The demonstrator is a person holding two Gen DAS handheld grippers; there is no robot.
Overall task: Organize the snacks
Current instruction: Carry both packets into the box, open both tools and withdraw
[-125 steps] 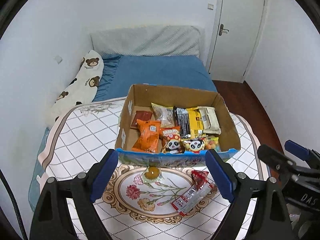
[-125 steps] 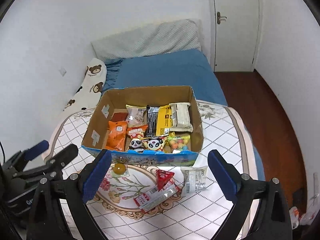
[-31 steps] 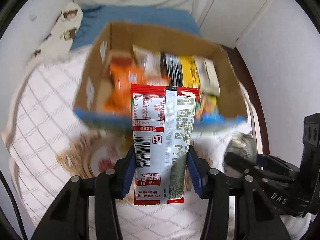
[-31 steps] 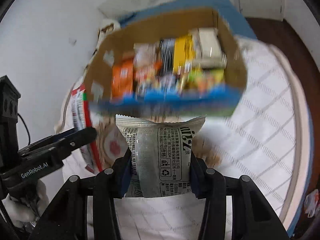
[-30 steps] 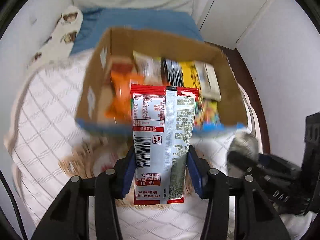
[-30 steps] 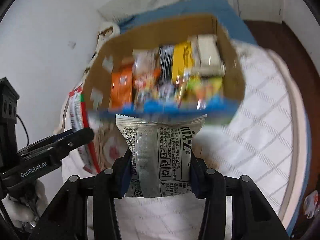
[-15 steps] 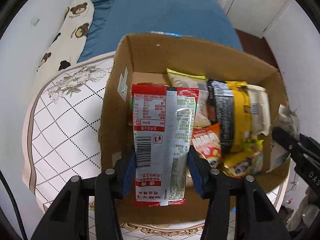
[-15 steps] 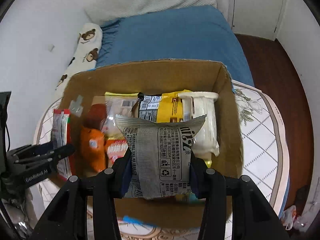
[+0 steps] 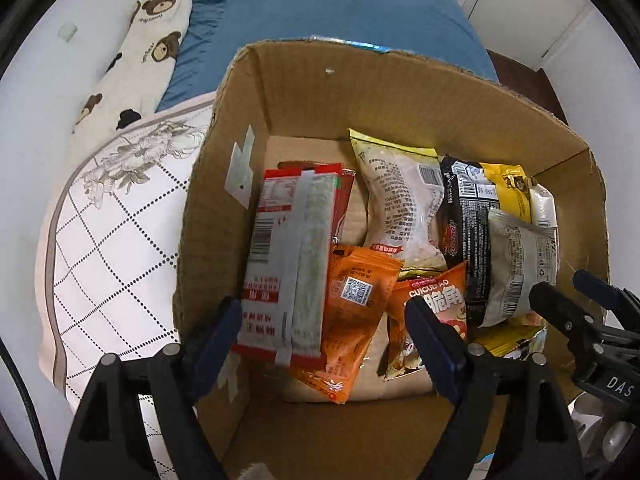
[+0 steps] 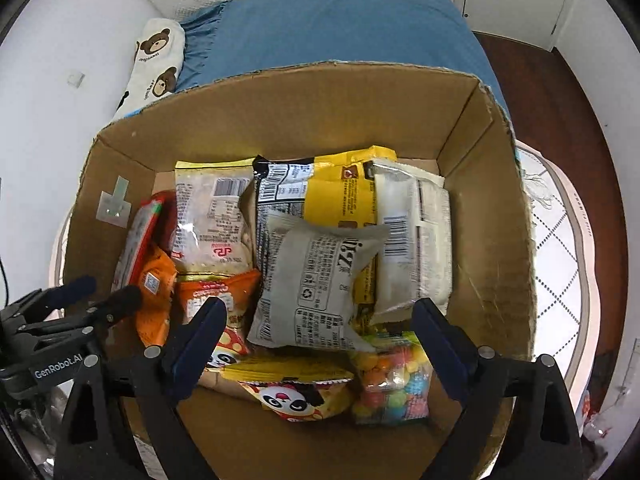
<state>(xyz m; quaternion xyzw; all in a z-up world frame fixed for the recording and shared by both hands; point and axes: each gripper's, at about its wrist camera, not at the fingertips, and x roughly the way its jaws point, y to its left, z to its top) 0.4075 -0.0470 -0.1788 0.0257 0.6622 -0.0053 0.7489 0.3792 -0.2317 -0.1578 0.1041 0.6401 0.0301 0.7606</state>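
Observation:
A brown cardboard box (image 9: 384, 92) (image 10: 288, 116) holds several snack packets. My left gripper (image 9: 326, 324) is open above the box's near left part; a red and white packet (image 9: 288, 256) lies loose in front of it on an orange packet (image 9: 352, 304), also seen edge-on in the right wrist view (image 10: 138, 236). My right gripper (image 10: 316, 328) is open over the box's middle; a grey packet (image 10: 320, 276) lies loose ahead of it on the yellow and black packets (image 10: 332, 196), also seen in the left wrist view (image 9: 520, 264).
The box stands on a white quilted cloth with a diamond pattern (image 9: 108, 248) (image 10: 560, 248). Behind are a blue bed (image 10: 340, 24), a bear-print pillow (image 9: 140, 52), white walls and a wooden floor (image 10: 560, 88). A candy bag (image 10: 392, 388) and panda packet (image 10: 296, 392) lie near the box front.
Both grippers have opened. The red and white packet and the grey packet have dropped from the jaws into the box. Both grippers sit lower and closer over the box.

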